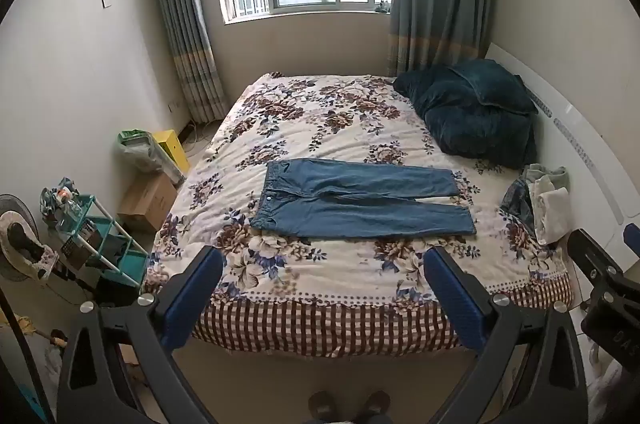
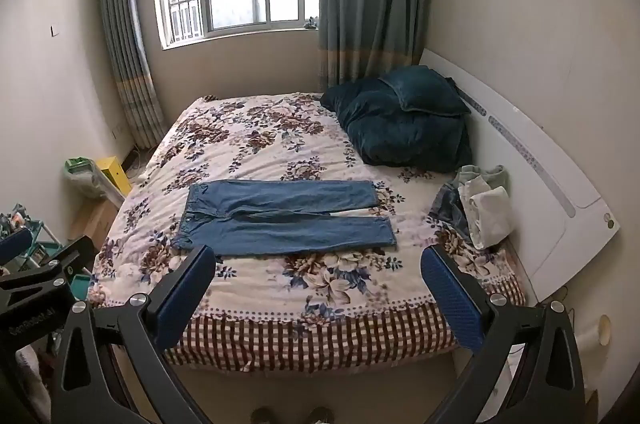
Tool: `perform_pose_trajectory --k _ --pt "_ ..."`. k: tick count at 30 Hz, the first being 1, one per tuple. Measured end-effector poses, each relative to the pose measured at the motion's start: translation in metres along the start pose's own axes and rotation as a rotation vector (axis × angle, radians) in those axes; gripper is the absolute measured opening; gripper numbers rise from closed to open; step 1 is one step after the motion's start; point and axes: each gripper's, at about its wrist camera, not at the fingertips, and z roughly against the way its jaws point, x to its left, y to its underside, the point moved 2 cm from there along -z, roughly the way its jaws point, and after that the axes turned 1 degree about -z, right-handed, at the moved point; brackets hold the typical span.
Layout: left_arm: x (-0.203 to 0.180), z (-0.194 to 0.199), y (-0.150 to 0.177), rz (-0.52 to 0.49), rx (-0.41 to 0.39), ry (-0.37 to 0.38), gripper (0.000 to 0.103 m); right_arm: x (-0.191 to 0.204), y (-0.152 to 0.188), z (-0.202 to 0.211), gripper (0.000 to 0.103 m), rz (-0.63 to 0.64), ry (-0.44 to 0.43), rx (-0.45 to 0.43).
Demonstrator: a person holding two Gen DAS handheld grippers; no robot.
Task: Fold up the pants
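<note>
Blue denim pants (image 1: 360, 201) (image 2: 284, 218) lie spread flat on the flowered bedspread (image 1: 320, 119) (image 2: 256, 151), waistband to the left and both legs running right. My left gripper (image 1: 324, 262) hovers open above the bed's near edge, short of the pants, nothing between its blue pads (image 1: 192, 296). My right gripper (image 2: 318, 260) is open too, held over the same near edge with its blue pads (image 2: 452, 300) empty. Part of the right gripper (image 1: 608, 288) shows at the right edge of the left wrist view, and part of the left gripper (image 2: 36, 280) at the left edge of the right wrist view.
Dark teal pillows (image 1: 476, 107) (image 2: 408, 119) sit at the headboard end. A heap of other clothes (image 1: 540, 199) (image 2: 480, 207) lies right of the pants. Left of the bed stand a cardboard box (image 1: 148, 201), a teal rack (image 1: 104, 244) and bags. A person's feet (image 1: 348, 404) show below.
</note>
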Motion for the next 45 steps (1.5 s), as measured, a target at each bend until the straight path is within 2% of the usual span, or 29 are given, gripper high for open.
perform_pose_trajectory --k 23,45 --pt "-0.013 -0.001 -0.009 -0.019 -0.021 0.0 0.103 0.007 0.003 -0.012 0.103 -0.001 0.005 0.015" --pt "-0.02 0.0 -0.013 -0.026 -0.025 0.005 0.103 0.0 -0.003 -0.007 0.103 -0.009 -0.01 0.01"
